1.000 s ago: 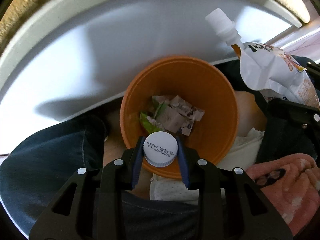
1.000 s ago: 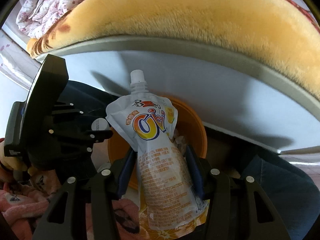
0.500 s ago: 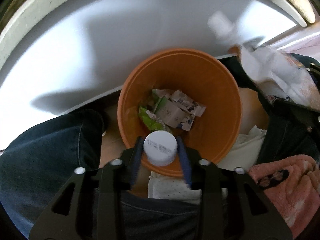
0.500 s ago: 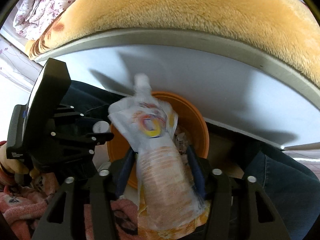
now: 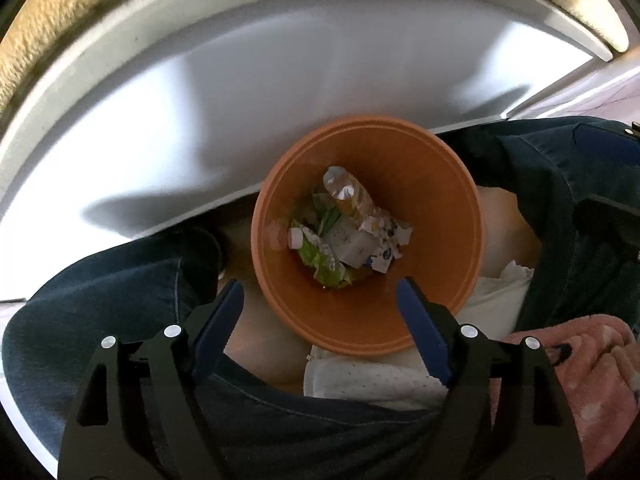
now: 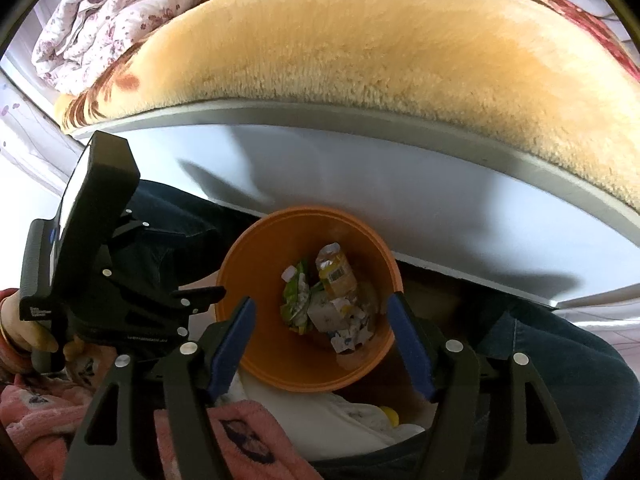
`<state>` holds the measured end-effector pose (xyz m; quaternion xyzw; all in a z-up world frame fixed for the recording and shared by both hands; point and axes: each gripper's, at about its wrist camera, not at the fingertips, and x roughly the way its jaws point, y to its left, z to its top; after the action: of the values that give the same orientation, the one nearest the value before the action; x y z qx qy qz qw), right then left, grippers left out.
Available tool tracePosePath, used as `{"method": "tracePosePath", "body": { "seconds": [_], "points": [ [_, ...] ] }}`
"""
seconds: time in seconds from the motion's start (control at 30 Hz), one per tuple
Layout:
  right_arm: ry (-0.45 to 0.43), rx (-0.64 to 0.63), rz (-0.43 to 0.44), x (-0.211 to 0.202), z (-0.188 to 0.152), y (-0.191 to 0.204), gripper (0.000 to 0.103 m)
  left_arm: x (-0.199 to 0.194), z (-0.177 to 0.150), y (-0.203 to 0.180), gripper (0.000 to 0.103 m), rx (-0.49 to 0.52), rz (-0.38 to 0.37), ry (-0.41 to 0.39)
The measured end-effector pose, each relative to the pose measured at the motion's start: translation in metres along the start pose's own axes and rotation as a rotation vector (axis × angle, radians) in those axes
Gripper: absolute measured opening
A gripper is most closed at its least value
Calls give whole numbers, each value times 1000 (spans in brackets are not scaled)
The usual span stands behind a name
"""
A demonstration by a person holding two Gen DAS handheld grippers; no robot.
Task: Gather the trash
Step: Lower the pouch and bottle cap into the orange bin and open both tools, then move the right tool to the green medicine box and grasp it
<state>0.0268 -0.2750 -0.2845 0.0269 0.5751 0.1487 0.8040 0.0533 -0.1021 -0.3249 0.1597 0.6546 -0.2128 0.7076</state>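
Note:
An orange bin point(image 5: 436, 216) point(image 6: 248, 272) stands on the floor between the person's knees. Inside lie crumpled wrappers, a green packet point(image 5: 320, 258) point(image 6: 295, 300), the drink pouch point(image 5: 352, 198) point(image 6: 336, 274) and a white cap point(image 5: 295, 237) point(image 6: 289, 273). My left gripper point(image 5: 320, 312) is open and empty just above the bin's near rim. My right gripper point(image 6: 320, 324) is open and empty above the bin too. The left gripper's body point(image 6: 92, 264) shows at the left of the right wrist view.
A grey bed frame panel point(image 5: 240, 92) point(image 6: 400, 176) stands right behind the bin, with a tan plush blanket point(image 6: 380, 52) on top and a floral quilt point(image 6: 108, 12) at far left. The person's jeans point(image 5: 100, 312) flank the bin. Pink sleeves point(image 5: 580, 380) are close.
Both grippers opened. The white cap dropped from the left gripper and the drink pouch from the right gripper; both now lie in the orange bin.

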Motion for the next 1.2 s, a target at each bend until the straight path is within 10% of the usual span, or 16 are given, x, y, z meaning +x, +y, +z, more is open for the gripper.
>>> {"method": "tracePosePath", "body": {
  "seconds": [0.3, 0.77, 1.2],
  "points": [
    [-32, 0, 7, -13, 0, 2, 68, -13, -1, -5, 78, 5, -17, -19],
    [-479, -103, -98, -123, 85, -40, 87, -140, 30, -3, 85, 40, -108, -378],
    [-406, -295, -231, -80, 236, -112, 98, -173, 92, 24, 90, -23, -118, -485]
  ]
}}
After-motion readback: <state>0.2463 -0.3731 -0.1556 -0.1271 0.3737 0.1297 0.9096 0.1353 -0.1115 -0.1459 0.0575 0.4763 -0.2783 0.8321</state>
